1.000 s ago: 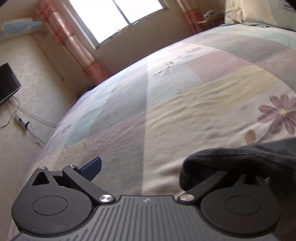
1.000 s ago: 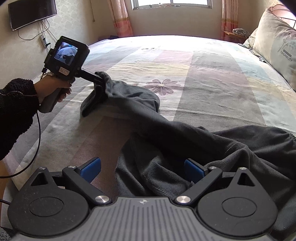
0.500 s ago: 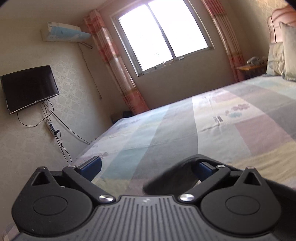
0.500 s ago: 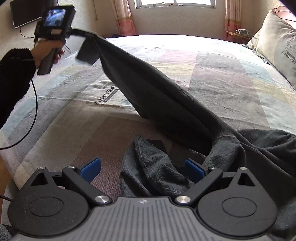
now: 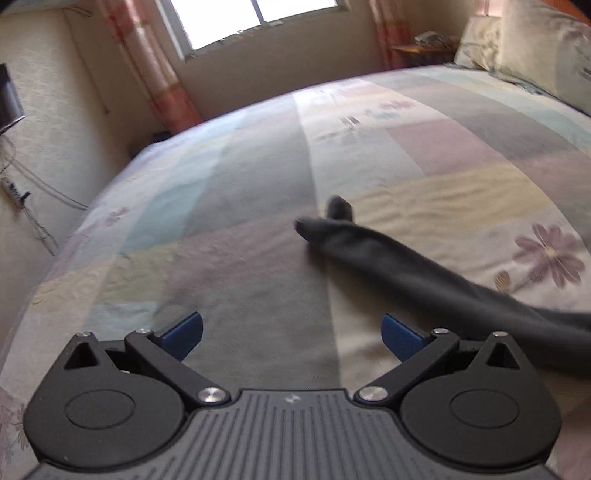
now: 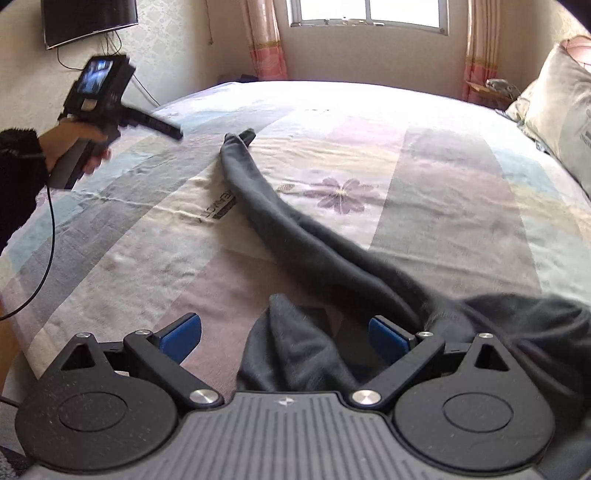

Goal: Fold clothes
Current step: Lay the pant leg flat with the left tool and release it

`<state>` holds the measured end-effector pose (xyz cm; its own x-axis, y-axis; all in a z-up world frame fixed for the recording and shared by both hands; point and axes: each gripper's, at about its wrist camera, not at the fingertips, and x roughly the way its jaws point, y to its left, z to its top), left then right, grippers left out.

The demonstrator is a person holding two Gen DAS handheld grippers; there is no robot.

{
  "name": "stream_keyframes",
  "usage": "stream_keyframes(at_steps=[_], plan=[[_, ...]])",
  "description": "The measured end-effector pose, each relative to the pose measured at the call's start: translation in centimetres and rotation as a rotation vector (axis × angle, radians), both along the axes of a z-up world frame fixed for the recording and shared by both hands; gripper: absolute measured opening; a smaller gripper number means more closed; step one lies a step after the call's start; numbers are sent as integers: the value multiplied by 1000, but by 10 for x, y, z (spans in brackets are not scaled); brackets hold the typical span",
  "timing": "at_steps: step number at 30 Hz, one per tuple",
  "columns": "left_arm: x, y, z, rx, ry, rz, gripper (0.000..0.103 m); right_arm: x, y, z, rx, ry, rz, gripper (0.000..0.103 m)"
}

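Note:
A dark grey garment [image 6: 480, 332] lies on the patchwork bedspread [image 6: 443, 184]. One long sleeve [image 6: 266, 206] stretches away toward the far left, its cuff [image 5: 332, 221] resting flat on the bed. My left gripper [image 5: 291, 334] is open with nothing between its blue pads, held above and behind the cuff. In the right wrist view that left gripper [image 6: 170, 129] is held in a hand just left of the cuff. My right gripper [image 6: 286, 338] is open over a bunched fold [image 6: 291, 350] of the garment, which sits between the fingers.
A pillow [image 6: 561, 122] lies at the bed's right end. A wall-mounted TV [image 6: 88, 18] and dangling cables are on the left wall. A window [image 6: 369, 14] with pink curtains is behind the bed. A bedside table [image 6: 491, 90] stands at the far right.
The left gripper lifted the sleeve high, stretched it out, then let go; the sleeve now lies straight on the bed. The right gripper barely moved.

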<state>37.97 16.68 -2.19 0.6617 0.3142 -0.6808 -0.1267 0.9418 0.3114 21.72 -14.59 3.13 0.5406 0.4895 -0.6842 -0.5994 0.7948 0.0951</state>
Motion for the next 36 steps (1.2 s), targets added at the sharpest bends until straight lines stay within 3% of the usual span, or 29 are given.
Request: stream_keyframes(at_steps=[3, 5, 7, 11, 17, 23, 27, 30, 32, 36], plan=[[-12, -18, -22, -24, 76, -54, 102, 18, 0, 4, 11, -14, 6, 100], [-22, -26, -34, -90, 127, -82, 102, 31, 0, 6, 38, -14, 26, 101], [-36, -33, -45, -143, 161, -109, 102, 53, 0, 6, 90, 22, 52, 100], [-66, -48, -62, -160, 241, -150, 102, 100, 8, 4, 183, 113, 133, 101], [-108, -54, -54, -149, 248, -180, 102, 171, 45, -20, 253, 297, 225, 103], [-127, -40, -44, -154, 217, -145, 102, 221, 72, -77, 290, 500, 173, 103], [-135, -31, -43, -171, 200, -131, 102, 223, 69, -80, 469, 603, 195, 103], [-137, -27, -46, -175, 195, -124, 102, 205, 72, -60, 544, 592, 269, 103], [-138, -24, -47, -179, 192, -112, 102, 186, 78, -48, 541, 587, 329, 103], [-141, -18, -50, -209, 187, -92, 102, 139, 98, -43, 431, 585, 428, 103]])
